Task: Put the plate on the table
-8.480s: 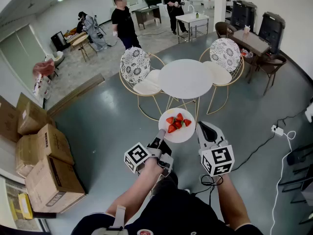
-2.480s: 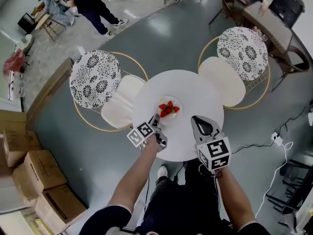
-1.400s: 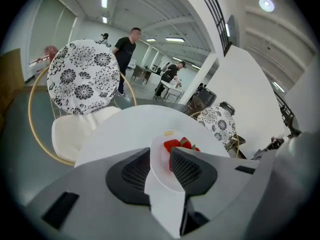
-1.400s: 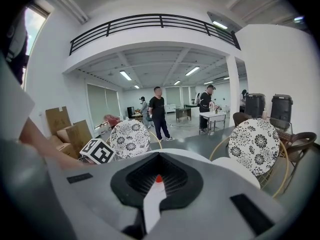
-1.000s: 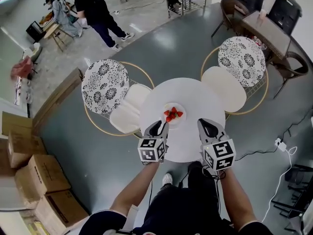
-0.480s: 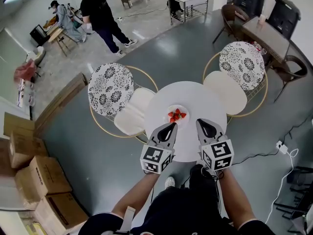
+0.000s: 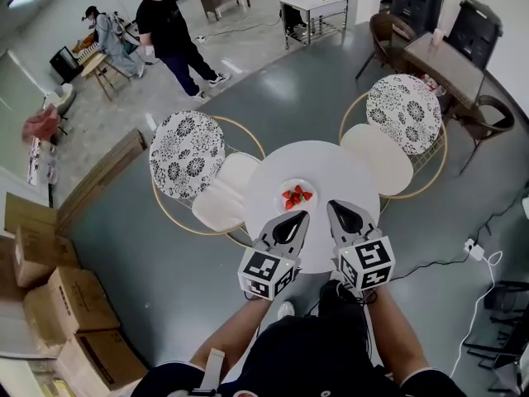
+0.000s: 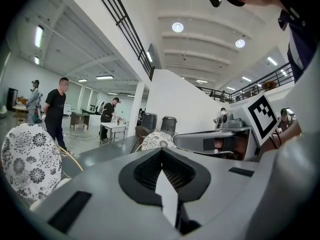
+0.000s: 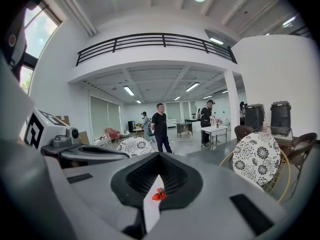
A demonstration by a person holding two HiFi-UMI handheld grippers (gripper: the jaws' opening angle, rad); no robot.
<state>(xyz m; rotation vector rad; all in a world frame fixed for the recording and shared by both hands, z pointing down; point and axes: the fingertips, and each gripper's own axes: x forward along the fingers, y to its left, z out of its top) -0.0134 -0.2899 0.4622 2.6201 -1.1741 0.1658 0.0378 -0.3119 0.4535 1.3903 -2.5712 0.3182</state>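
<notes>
A small white plate (image 7: 296, 195) with red strawberries (image 7: 295, 194) rests near the middle of the round white table (image 7: 343, 172). My left gripper (image 7: 299, 217) hovers shut and empty over the table's near edge, a short way from the plate. Beside it on the right, my right gripper (image 7: 335, 208) is shut and empty too. In the right gripper view the strawberries (image 9: 159, 195) show through the thin slit between the jaws of the right gripper (image 9: 157, 181). The left gripper (image 8: 162, 176) shows only a sliver of white tabletop in its own view.
Two chairs with floral backs flank the table, one on the left (image 7: 187, 152) and one on the right (image 7: 405, 102). Cardboard boxes (image 7: 50, 288) are stacked at the far left. A person (image 7: 169, 31) stands beyond the table. A cable (image 7: 463, 251) trails over the floor at right.
The plate, earlier carried in my left gripper, now rests on the table. Over the last second the left gripper has closed its jaws and drawn back toward the near edge.
</notes>
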